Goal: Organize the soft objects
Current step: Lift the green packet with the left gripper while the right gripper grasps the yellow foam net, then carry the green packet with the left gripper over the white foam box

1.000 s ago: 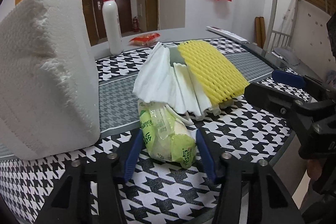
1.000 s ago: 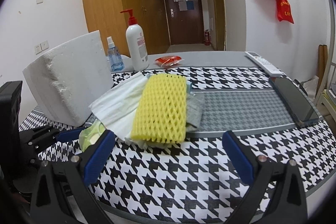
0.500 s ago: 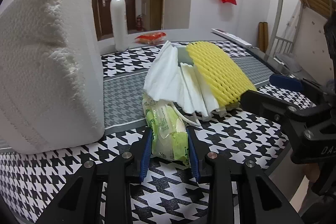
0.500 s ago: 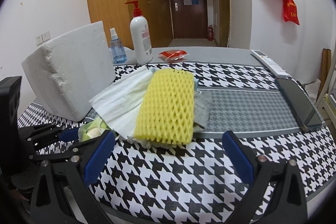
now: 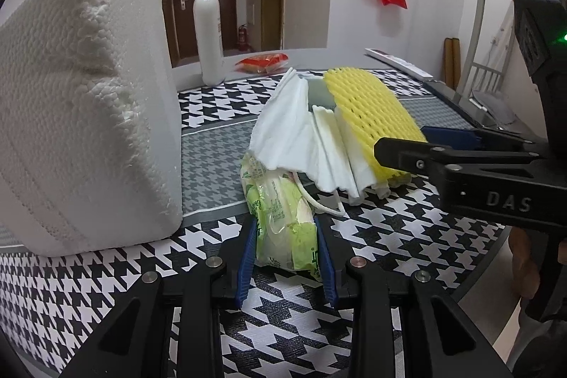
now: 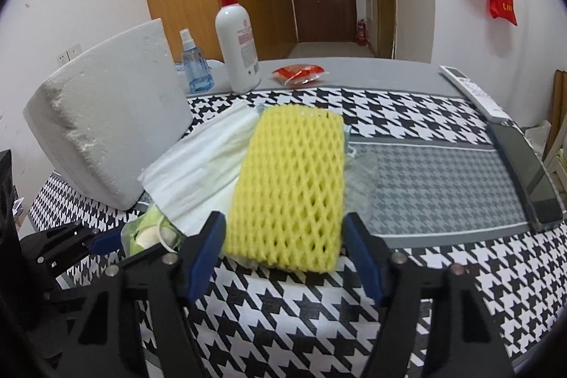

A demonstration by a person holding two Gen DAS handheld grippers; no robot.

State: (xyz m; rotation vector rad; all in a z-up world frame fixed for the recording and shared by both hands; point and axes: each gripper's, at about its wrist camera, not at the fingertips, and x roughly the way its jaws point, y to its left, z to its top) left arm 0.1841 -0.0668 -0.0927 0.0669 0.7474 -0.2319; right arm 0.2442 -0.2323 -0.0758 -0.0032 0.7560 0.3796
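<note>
Yellow foam netting (image 6: pixel 288 190) is my landmark: it tops the soft pile on the houndstooth table (image 6: pixel 443 300), long axis running straight away from my right gripper (image 6: pixel 285 259), near short end toward me. Right jaws have just been closing; they now bracket that near end, one pad each side, but I can't confirm the pads press on it, so I count them as parted, nothing held. Left gripper (image 5: pixel 285 263) is clamped on the green wipes pack (image 5: pixel 283 218), which lies left of and below the netting, half under the white tissue sheets (image 5: pixel 294 133). Pack's long axis also runs away from that claw.

Judgement: right hand is nearer the netting; next move turns on closing squarely across its width.

White foam block (image 6: pixel 106 137) stands left of the netting, beyond the tissues.

Hidden: far end of pack under the tissues; grey item beneath the netting, identity unclear; netting's near edge is motion-blurred
</note>
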